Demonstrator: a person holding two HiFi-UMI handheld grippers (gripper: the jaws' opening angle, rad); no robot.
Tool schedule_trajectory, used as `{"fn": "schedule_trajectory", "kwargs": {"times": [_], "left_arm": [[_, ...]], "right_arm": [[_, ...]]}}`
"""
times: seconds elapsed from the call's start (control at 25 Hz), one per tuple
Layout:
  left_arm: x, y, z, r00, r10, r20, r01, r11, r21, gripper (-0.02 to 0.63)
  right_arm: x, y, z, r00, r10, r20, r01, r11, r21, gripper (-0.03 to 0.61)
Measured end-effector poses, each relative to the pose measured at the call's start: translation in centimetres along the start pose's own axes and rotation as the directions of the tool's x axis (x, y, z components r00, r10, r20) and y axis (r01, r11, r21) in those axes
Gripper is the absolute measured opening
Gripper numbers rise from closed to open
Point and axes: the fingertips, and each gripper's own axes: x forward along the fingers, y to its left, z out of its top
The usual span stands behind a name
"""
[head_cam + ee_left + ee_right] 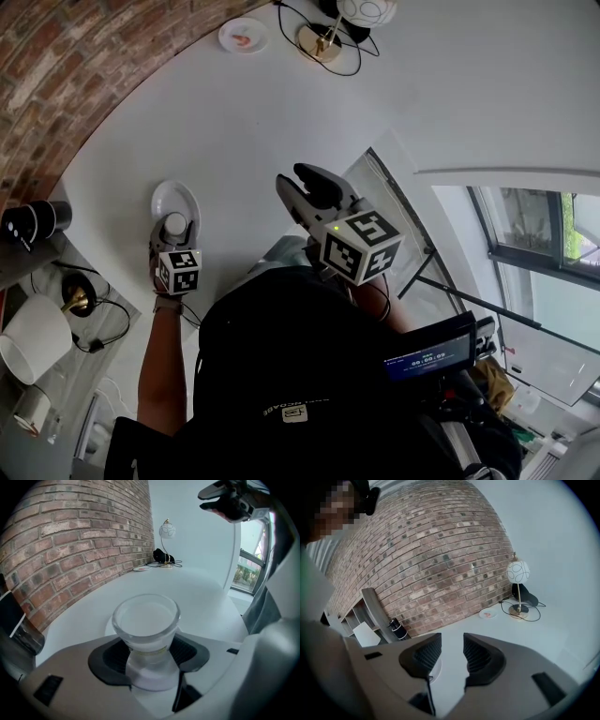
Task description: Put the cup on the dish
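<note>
The person's black top (300, 375) fills the foreground. Just past it, the right gripper (302, 184) hangs over the white table (281, 103), its dark ribbed jaws a little apart with nothing between them. The left gripper (175, 232) is clamped on a clear, flared glass cup (146, 620) – upright, mouth upward. Beneath and just ahead of those jaws lies a round white dish (176, 195) (whether the cup's base touches it cannot be told). Far ahead stands a globe-shaded lamp (166, 529) beside a brick wall (70, 541).
</note>
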Motion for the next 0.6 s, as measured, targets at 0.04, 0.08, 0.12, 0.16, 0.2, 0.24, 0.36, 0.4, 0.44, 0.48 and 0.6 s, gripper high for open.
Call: {"fn": "schedule_trajectory", "kwargs": {"times": [0.04,0.08,0.12,0.16,0.2,0.24,0.36,0.4,0.44,0.48,0.6], "left_arm": [[0.06,0.01,-0.02,1.000,-0.002,0.000,0.002,1.000,0.000,0.264],[0.10,0.04,-0.04,1.000,-0.003,0.000,0.003,1.000,-0.001,0.264],[0.13,0.06,-0.04,1.000,-0.005,0.001,0.005,1.000,0.000,0.264],[0.16,0.07,-0.03,1.000,-0.006,0.001,0.006,1.000,0.003,0.264],[0.21,0.07,-0.02,1.000,-0.005,0.003,0.005,1.000,0.008,0.264],[0.28,0.07,-0.02,1.000,-0.003,0.004,0.003,1.000,0.014,0.264],[0.39,0.18,-0.10,1.000,0.005,0.002,-0.005,1.000,0.030,0.264],[0.42,0.21,-0.08,1.000,0.007,0.002,-0.007,0.999,0.031,0.264],[0.44,0.22,-0.07,1.000,0.007,0.003,-0.007,0.999,0.031,0.264],[0.45,0.21,-0.06,1.000,0.008,0.003,-0.008,0.999,0.031,0.264],[0.55,0.20,-0.07,1.000,0.010,0.004,-0.010,0.999,0.032,0.264]], "right_arm": [[0.05,0.08,0.03,1.000,0.001,0.000,-0.001,1.000,-0.001,0.147],[0.11,0.16,0.06,1.000,0.003,-0.001,-0.003,1.000,-0.002,0.147],[0.16,0.23,0.06,1.000,0.004,-0.002,-0.004,1.000,-0.004,0.147],[0.22,0.26,0.05,1.000,0.004,-0.004,-0.004,1.000,-0.006,0.147],[0.27,0.26,0.02,1.000,0.004,-0.006,-0.004,1.000,-0.007,0.147],[0.31,0.27,-0.02,1.000,0.003,-0.008,-0.003,1.000,-0.008,0.147],[0.39,0.34,0.00,1.000,0.003,-0.010,-0.003,1.000,-0.010,0.147],[0.40,0.35,0.05,1.000,0.003,-0.009,-0.003,1.000,-0.011,0.147],[0.40,0.36,0.09,1.000,0.003,-0.008,-0.003,1.000,-0.012,0.147],[0.39,0.36,0.10,1.000,0.002,-0.007,-0.003,1.000,-0.012,0.147],[0.41,0.44,0.10,1.000,0.005,-0.007,-0.005,1.000,-0.015,0.147]]}}
